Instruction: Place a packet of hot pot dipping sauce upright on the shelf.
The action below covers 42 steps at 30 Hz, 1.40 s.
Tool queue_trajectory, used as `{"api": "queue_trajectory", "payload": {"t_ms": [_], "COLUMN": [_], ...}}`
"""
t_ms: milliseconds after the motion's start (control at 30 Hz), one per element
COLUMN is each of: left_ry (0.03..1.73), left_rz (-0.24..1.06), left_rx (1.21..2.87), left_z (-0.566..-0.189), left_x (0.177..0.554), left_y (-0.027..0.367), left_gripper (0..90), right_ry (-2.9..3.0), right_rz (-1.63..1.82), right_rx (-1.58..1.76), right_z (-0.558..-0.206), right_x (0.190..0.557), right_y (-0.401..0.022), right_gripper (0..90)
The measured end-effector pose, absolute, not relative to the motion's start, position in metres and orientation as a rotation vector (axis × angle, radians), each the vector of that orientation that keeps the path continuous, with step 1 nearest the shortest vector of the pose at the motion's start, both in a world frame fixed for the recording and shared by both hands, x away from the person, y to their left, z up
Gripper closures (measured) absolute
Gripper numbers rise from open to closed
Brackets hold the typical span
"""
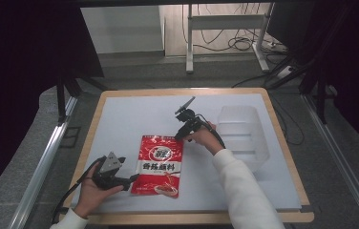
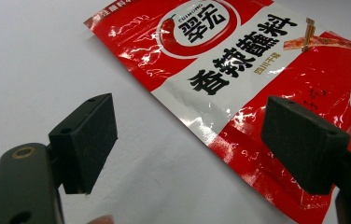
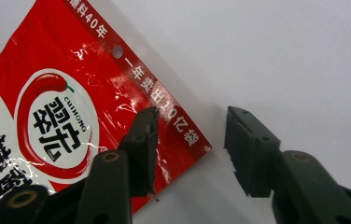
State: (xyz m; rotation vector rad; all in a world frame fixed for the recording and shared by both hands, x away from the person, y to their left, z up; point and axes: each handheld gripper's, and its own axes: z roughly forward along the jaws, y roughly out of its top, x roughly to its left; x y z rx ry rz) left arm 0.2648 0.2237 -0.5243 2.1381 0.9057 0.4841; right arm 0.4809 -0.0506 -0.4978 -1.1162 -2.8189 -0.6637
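High view: clear bin (image 1: 244, 136) right of red packet (image 1: 161, 164). Right gripper (image 3: 190, 140) half-open astride packet corner; left gripper (image 2: 187, 140) wide, empty.

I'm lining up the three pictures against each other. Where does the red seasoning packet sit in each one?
High view: the red seasoning packet lies flat near the table's front middle, between the two grippers.
Left gripper view: it fills the upper right, running under the right-hand jaw.
Right gripper view: it takes the left side, its corner between the jaws.
Shared landmark: the round chili logo.
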Motion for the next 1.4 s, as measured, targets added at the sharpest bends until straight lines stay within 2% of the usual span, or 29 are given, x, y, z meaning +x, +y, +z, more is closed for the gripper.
{"api": "queue_trajectory", "payload": {"t_ms": [167,400,500,1400], "left_ry": [0.905,0.905,0.907,1.001], "left_rz": [0.491,0.494,0.496,0.481], "left_rx": [2.142,2.144,2.145,2.094], "left_z": [-0.525,-0.525,-0.526,-0.518], "left_x": [0.265,0.266,0.266,0.283], "left_y": [0.224,0.223,0.224,0.23], "left_gripper": [18.1,18.1,18.1,18.6], "right_ry": [-2.804,-2.859,-2.898,-2.883], "right_rz": [-0.657,-0.636,-0.636,-0.93], "right_rx": [-1.101,-1.027,-0.988,-0.815], "right_z": [-0.5,-0.498,-0.495,-0.46], "right_x": [0.479,0.471,0.467,0.428], "right_y": [-0.05,-0.048,-0.046,-0.059], "right_gripper": [63.4,83.5,88.6,89.0]}}
